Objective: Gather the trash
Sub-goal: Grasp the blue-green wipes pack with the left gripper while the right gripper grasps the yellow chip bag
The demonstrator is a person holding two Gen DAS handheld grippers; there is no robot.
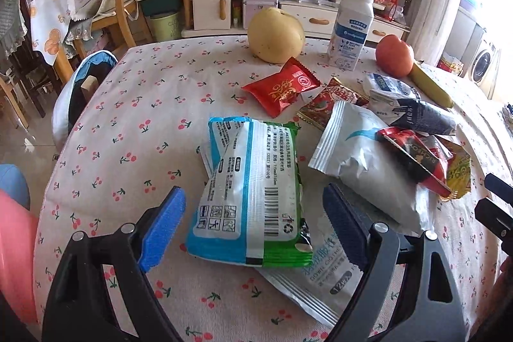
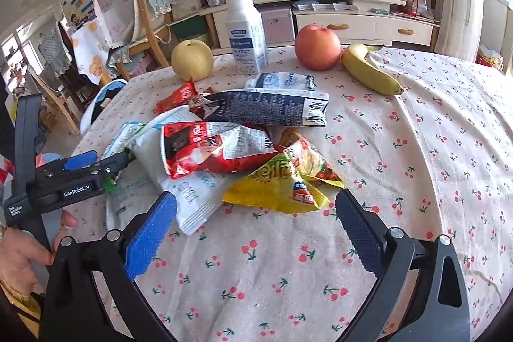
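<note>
A pile of empty wrappers lies on the cherry-print tablecloth (image 1: 134,117). My left gripper (image 1: 255,204) is open, its blue fingers either side of a blue-green wet-wipe pack (image 1: 253,191) that rests on a white wipe packet (image 1: 323,281). A white pouch (image 1: 362,169), a red snack bag (image 1: 416,156), a red candy wrapper (image 1: 282,88) and a dark carton (image 1: 420,114) lie beyond. My right gripper (image 2: 256,220) is open, just short of a yellow wrapper (image 2: 282,185), with the red snack bag (image 2: 211,149), white pouch (image 2: 179,191) and dark carton (image 2: 272,108) behind it.
A pear (image 1: 275,34), milk bottle (image 1: 351,28), apple (image 1: 394,55) and banana (image 1: 431,84) stand at the table's far side. Bare cloth (image 2: 433,165) lies right of the pile. The left gripper (image 2: 80,175) shows at the right wrist view's left edge. Chairs (image 1: 105,5) stand beyond the table.
</note>
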